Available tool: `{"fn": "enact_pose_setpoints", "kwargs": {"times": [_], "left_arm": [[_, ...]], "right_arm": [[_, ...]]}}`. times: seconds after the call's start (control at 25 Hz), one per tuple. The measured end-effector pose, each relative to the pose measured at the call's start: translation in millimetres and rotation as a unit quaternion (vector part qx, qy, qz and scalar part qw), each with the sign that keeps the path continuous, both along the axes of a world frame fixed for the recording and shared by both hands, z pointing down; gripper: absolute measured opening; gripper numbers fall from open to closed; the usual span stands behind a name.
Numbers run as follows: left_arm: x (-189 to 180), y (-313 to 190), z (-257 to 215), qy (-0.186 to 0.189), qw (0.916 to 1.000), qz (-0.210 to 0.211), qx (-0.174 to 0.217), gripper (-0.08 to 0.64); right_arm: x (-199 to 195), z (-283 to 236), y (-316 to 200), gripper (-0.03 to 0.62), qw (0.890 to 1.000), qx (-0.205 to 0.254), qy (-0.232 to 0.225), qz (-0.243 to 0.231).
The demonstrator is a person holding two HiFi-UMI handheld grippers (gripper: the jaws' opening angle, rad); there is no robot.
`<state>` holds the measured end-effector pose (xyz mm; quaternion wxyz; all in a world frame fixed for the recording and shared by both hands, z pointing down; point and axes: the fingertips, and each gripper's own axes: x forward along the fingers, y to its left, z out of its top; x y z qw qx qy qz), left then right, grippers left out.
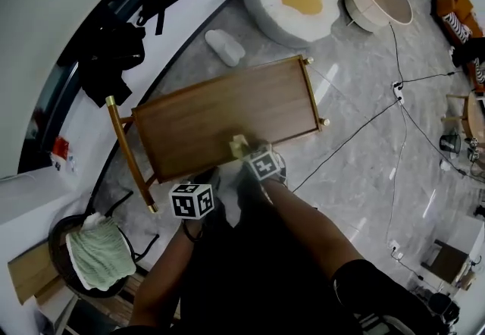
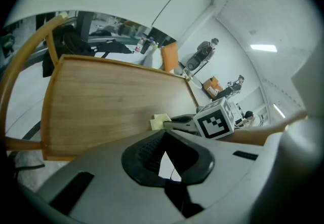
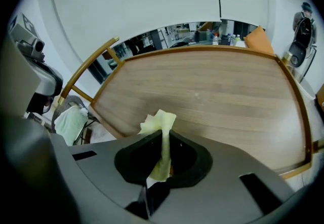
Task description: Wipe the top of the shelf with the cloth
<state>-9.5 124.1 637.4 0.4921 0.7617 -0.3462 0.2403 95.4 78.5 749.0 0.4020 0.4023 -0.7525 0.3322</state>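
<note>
1. The grey marble floor (image 1: 356, 151) fills the scene, with thin black cables trailing across its right side.
2. The wooden shelf (image 1: 220, 117) stands in the middle. It has a flat rimmed top on brass-tipped posts, and the top is bare apart from the cloth.
3. A white beanbag seat (image 1: 276, 11) with an orange cushion sits beyond the shelf's far right corner.
4. The right gripper (image 3: 161, 159) reaches over the near rim of the shelf, about midway along it. Its jaws are clamped on the cloth.
5. The left gripper (image 2: 164, 159) hangs just off the shelf's near edge, left of the right one. Its jaws stand slightly apart with nothing between them, and floor shows through the gap.
6. A green towel (image 1: 97, 254) lies on a round stool at near left.
7. The cloth (image 3: 160, 129), pale yellow and crumpled, sticks out past the right jaw tips, low over the wood just inside the near rim. Contact with the wood cannot be made out.
</note>
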Motion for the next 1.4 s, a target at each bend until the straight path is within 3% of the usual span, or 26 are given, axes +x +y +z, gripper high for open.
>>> {"fn": "enact_pose_setpoints", "kwargs": {"times": [0.32,0.6,0.88,1.08,1.24,1.32,1.4], "left_arm": [[86.8,-19.9,3.7,0.013,0.9992,0.037,0.004,0.003],[136.7,-24.2,8.6,0.025,0.9982,0.054,-0.001,0.003],[162.2,-27.2,8.2,0.035,0.9975,0.062,0.005,0.003],[153.8,-30.7,1.1,0.033,0.9982,0.049,0.012,0.003],[124.6,-33.3,-7.3,0.025,0.9989,0.03,0.024,0.003],[102.1,-35.4,-15.5,0.02,0.9992,0.014,0.031,0.003],[78.4,-40.2,-29.4,0.019,0.9989,-0.008,0.042,0.003]], "right_arm": [[114.2,-9.7,-14.0,0.041,0.998,0.026,0.031,0.044],[194.5,-20.1,-22.6,0.041,0.992,0.05,0.066,0.091],[254.7,-19.1,-21.5,0.041,0.982,0.06,0.116,0.133],[264.4,-25.5,-22.2,0.04,0.979,0.066,0.136,0.139],[247.8,-39.9,-30.4,0.04,0.981,0.073,0.092,0.154],[217.5,-69.9,-44.8,0.04,0.982,0.113,0.031,0.15],[171.5,-116.6,-63.7,0.04,0.976,0.171,-0.061,0.123]]}}
